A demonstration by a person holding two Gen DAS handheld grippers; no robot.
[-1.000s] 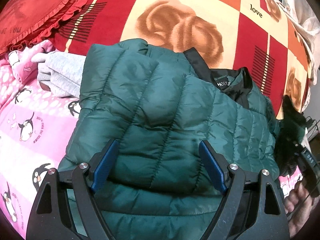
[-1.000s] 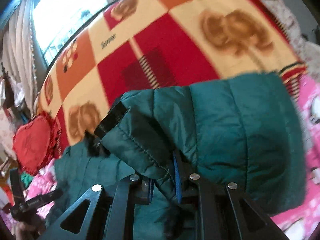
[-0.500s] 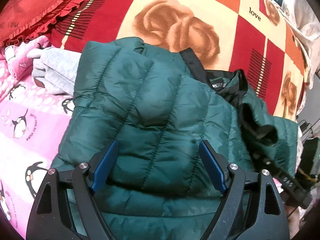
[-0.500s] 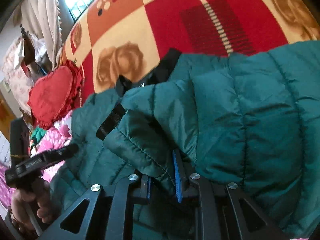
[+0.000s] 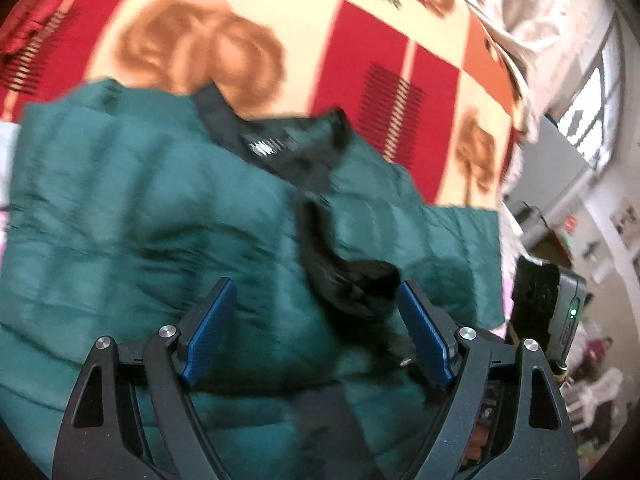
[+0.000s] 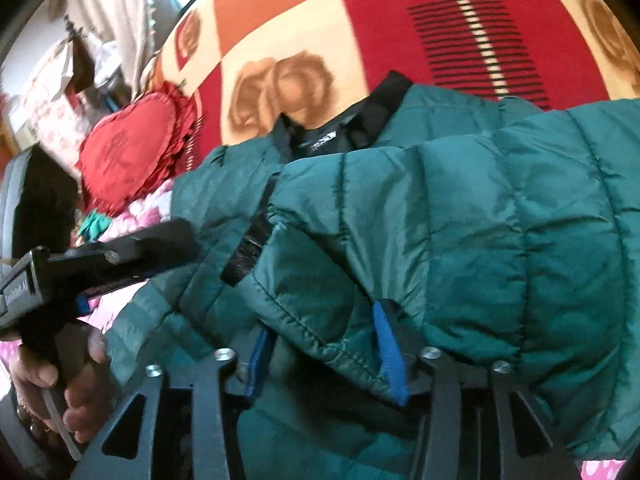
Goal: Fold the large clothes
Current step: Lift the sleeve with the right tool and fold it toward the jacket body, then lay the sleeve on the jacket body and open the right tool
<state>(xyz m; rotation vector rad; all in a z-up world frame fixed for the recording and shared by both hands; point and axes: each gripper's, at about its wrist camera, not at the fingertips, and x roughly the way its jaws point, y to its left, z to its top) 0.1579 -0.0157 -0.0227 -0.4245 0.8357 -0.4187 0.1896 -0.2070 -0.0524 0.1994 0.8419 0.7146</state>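
A dark green quilted puffer jacket [image 5: 152, 216] with a black collar [image 5: 280, 148] lies on the bed; it also fills the right wrist view [image 6: 460, 216]. My left gripper [image 5: 316, 336] is open and empty, low over the jacket's middle. Its black sleeve cuff [image 5: 352, 280] lies between the fingers. My right gripper [image 6: 324, 344] has its blue pads [image 6: 388, 348] apart, with the folded-over sleeve end [image 6: 312, 296] lying loose between them. The sleeve lies across the jacket's body.
The bed has a red, cream and orange rose-pattern blanket [image 5: 360, 52]. A red heart cushion [image 6: 128, 152] and a pink sheet [image 6: 144, 208] lie at the left. The left gripper's body and the hand holding it [image 6: 72, 368] show at the lower left.
My right gripper has carried the sleeve over the jacket's body and opened, letting go of it. My left gripper has swung to the right, staying open.
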